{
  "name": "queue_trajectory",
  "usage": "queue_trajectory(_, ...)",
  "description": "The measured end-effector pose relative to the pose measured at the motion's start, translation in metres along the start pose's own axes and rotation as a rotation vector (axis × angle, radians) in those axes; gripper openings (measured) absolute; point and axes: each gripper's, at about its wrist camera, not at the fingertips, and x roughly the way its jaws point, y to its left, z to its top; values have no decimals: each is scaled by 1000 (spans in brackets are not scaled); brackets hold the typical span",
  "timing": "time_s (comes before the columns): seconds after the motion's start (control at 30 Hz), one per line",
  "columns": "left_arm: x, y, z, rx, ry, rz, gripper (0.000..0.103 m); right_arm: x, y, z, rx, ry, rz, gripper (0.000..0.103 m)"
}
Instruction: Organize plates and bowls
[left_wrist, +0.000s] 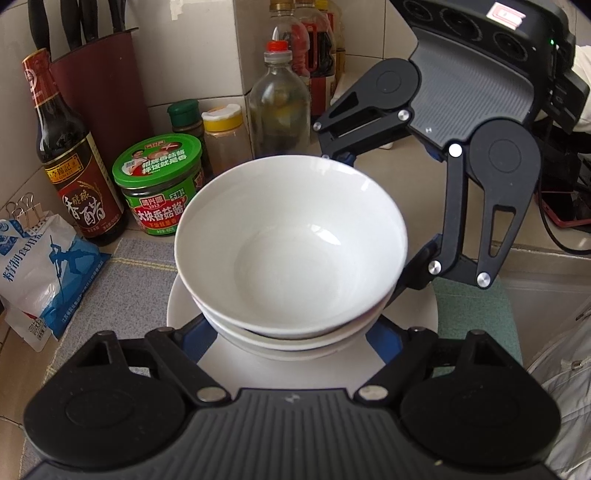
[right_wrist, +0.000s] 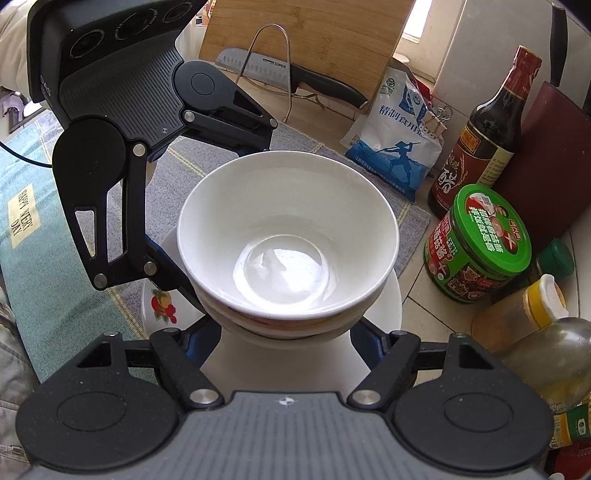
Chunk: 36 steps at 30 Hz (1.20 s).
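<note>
A stack of white bowls (left_wrist: 291, 243) stands on a white plate (left_wrist: 258, 365) on a grey mat; the stack also shows in the right wrist view (right_wrist: 288, 236), on the plate (right_wrist: 388, 306). My left gripper (left_wrist: 291, 332) has its fingers spread wide on both sides of the stack's base. My right gripper (right_wrist: 288, 328) straddles the stack the same way from the opposite side. In each view the other gripper's fingers reach in at the far side of the bowls. The fingertips are hidden under the bowls, so contact cannot be told.
A green-lidded sauce jar (left_wrist: 160, 184), a vinegar bottle (left_wrist: 70, 155), spice jars, an oil bottle (left_wrist: 279, 99) and a knife block (left_wrist: 99, 85) stand behind. A salt bag (left_wrist: 33, 273) lies left. A cutting board and knife (right_wrist: 288, 70) lean at the wall. A teal mat (right_wrist: 33, 229) lies beside.
</note>
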Motion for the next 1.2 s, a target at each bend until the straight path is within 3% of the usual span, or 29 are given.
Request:
queue_trajectory(0.27,-2,-3,-2,20,-14,25,88,1,3,1,3,0,-31,83)
queue_trajectory(0.4,-7,-1,-6,-2,-29,48,96,-7,-1,0,47,-40,-34,103)
queue_trajectory(0.47,-11,0,-10,-21,-36,71,96,-9,0,0,47,-42,-47,103)
queue_trajectory(0.63,-28,-2,-22,-76,-71,157,97,-14,5,-4,30,-38,-63,103)
queue_trajectory(0.9,-79,-19,-34,-208,-224,359,102,-38,24,0,98,-8,-160,103)
queue_trajectory(1.0,-96,-27,-38,-230,-267,383,102,-51,37,5,208,-22,-242,103)
queue_trajectory(1.2,-125,-50,-45,-399,-338,439,102,-71,64,9,568,-38,-454,103)
